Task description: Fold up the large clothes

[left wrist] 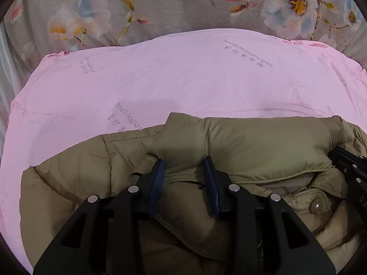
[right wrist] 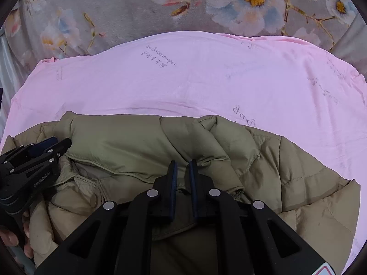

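A khaki puffer jacket [left wrist: 252,146] lies bunched on a pink sheet [left wrist: 160,80], its collar and a snap button [left wrist: 316,206] facing me. My left gripper [left wrist: 184,163] stands partly open over the jacket's collar fold, with fabric between its blue pads. In the right wrist view the jacket [right wrist: 128,146] fills the lower half, and my right gripper [right wrist: 183,166] is nearly closed, pinching a fold of the jacket. The left gripper [right wrist: 52,143] shows at the left edge there, and the right gripper's body [left wrist: 351,167] shows at the right edge of the left view.
The pink sheet [right wrist: 206,75] with printed script covers the bed. A grey floral blanket [left wrist: 183,4] lies beyond it at the far side. A hand [right wrist: 13,238] holds the left gripper's handle at the lower left.
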